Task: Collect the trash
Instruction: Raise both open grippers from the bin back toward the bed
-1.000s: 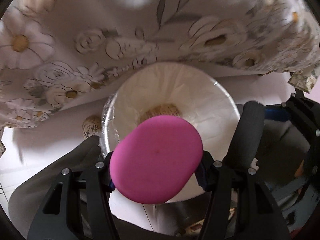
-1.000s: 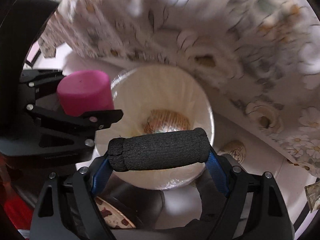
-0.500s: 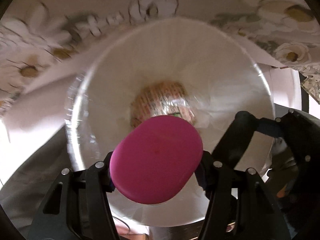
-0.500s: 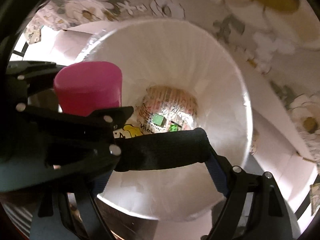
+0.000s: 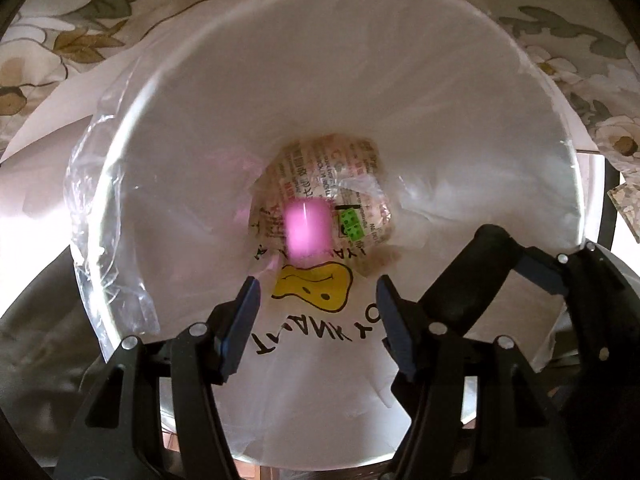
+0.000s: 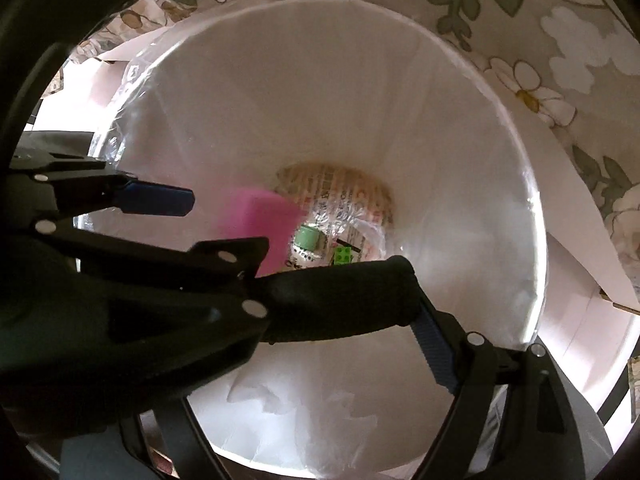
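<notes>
A white bin lined with a plastic bag (image 5: 472, 92) fills both views (image 6: 460, 128). My left gripper (image 5: 318, 312) is open and empty over its mouth. A pink block (image 5: 307, 227), blurred, is loose inside the bin, below the left fingers; it also shows in the right wrist view (image 6: 256, 220). My right gripper (image 6: 344, 300) is shut on a black foam cylinder (image 6: 340, 300) held across the bin mouth; the cylinder also shows in the left wrist view (image 5: 472, 276). Printed wrappers (image 5: 332, 176) and a small green block (image 5: 352, 228) lie at the bottom.
A floral tablecloth (image 5: 80, 32) hangs behind and over the bin's far rim, also in the right wrist view (image 6: 572, 36). A white sheet edge (image 6: 580, 216) lies under the cloth at right. Grey fabric (image 5: 36, 340) sits at the lower left.
My left gripper has opened and let go of the pink block, which now drops into the bin. Both grippers have moved closer over the bin mouth.
</notes>
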